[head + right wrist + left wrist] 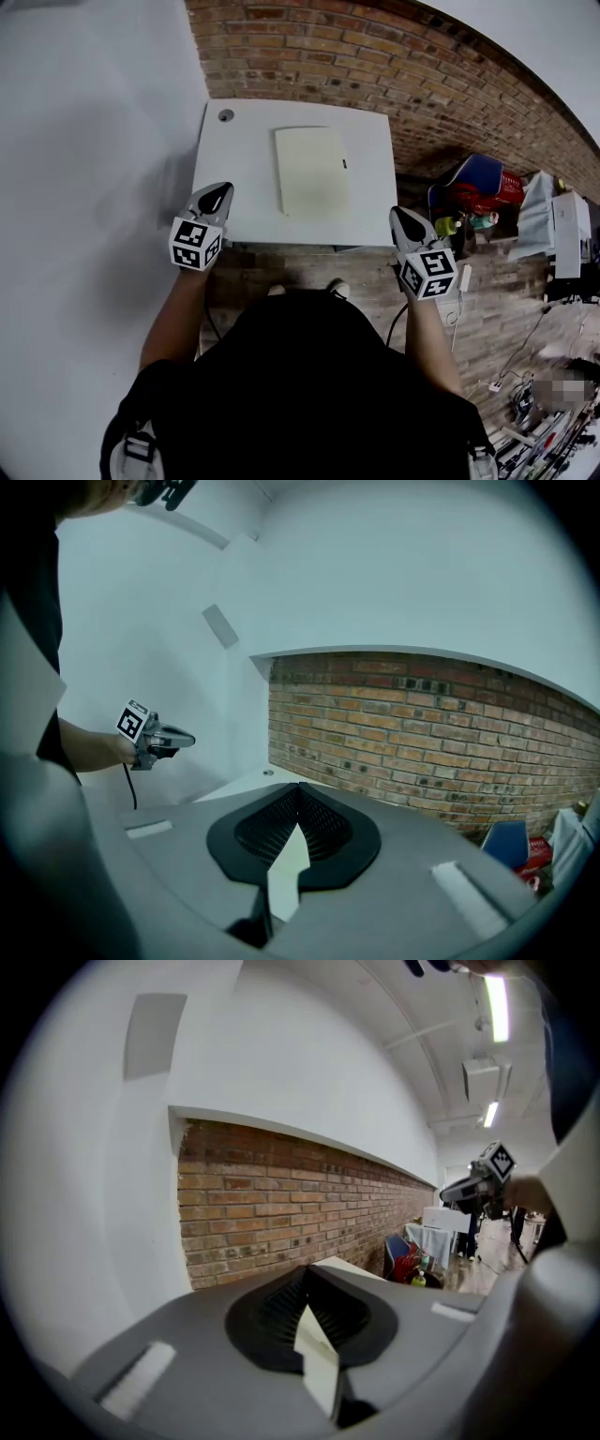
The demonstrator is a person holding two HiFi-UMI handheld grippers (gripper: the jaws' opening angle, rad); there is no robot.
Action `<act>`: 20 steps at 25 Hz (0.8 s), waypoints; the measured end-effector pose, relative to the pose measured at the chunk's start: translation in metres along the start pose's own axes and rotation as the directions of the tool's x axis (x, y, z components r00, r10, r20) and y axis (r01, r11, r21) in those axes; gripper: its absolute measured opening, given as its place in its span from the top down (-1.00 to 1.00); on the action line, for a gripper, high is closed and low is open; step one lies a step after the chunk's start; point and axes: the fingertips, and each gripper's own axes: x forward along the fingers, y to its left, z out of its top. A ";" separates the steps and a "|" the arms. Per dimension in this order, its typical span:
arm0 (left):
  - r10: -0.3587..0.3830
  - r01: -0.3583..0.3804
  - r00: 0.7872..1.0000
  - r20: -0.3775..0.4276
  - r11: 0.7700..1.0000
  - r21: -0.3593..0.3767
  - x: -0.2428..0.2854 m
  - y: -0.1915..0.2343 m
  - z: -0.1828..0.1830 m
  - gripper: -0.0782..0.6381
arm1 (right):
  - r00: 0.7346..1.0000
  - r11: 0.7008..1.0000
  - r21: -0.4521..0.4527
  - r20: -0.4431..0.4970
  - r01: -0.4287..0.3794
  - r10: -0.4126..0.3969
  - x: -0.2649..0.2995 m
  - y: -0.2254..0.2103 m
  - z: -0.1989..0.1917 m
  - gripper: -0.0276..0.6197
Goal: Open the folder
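Observation:
A pale cream folder lies closed and flat in the middle of the white table. My left gripper hovers at the table's front-left corner, jaws shut with nothing between them. At the front-right corner my right gripper is also shut and empty. Both stay short of the folder, one on each side. In the left gripper view the closed jaws point towards the brick wall, with the right gripper visible to the right. In the right gripper view the closed jaws point over the table, and the left gripper shows on the left.
A brick wall runs behind the table and a plain white wall stands to its left. A round cable hole sits at the table's far-left corner. A red and blue bag, white boxes and cables clutter the floor on the right.

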 end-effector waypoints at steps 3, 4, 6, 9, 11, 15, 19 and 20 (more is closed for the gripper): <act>0.017 -0.017 1.000 0.012 1.000 0.003 -0.003 0.001 0.006 0.78 | 1.000 1.000 -0.001 -0.008 -0.012 0.012 0.001 -0.001 -0.003 0.91; 0.025 -0.025 1.000 0.015 1.000 0.002 -0.005 0.001 0.007 0.78 | 1.000 1.000 -0.004 -0.005 -0.017 0.017 0.001 -0.002 -0.002 0.91; 0.037 -0.037 0.999 0.014 0.999 0.004 -0.008 -0.002 0.008 0.78 | 1.000 1.000 -0.010 0.007 -0.030 0.030 0.001 -0.004 0.002 0.91; 0.052 -0.053 0.999 0.013 0.999 0.014 -0.010 -0.010 0.010 0.78 | 0.998 0.998 -0.014 0.021 -0.059 0.060 0.003 -0.006 0.003 0.91; 0.073 -0.073 0.997 0.015 0.997 0.019 -0.013 -0.013 0.012 0.78 | 0.996 0.996 -0.019 0.025 -0.085 0.086 0.005 -0.008 0.002 0.91; 0.090 -0.090 0.996 0.006 0.995 0.031 -0.011 -0.026 0.019 0.78 | 0.992 0.993 -0.022 0.044 -0.114 0.115 0.007 -0.023 0.006 0.91; 0.111 -0.111 0.994 -0.006 0.993 0.048 -0.006 -0.043 0.022 0.78 | 0.989 0.990 -0.024 0.057 -0.138 0.139 0.007 -0.042 0.004 0.91; 0.122 -0.121 0.993 -0.004 0.992 0.045 -0.004 -0.046 0.024 0.78 | 0.988 0.989 -0.024 0.058 -0.143 0.144 0.007 -0.047 0.002 0.91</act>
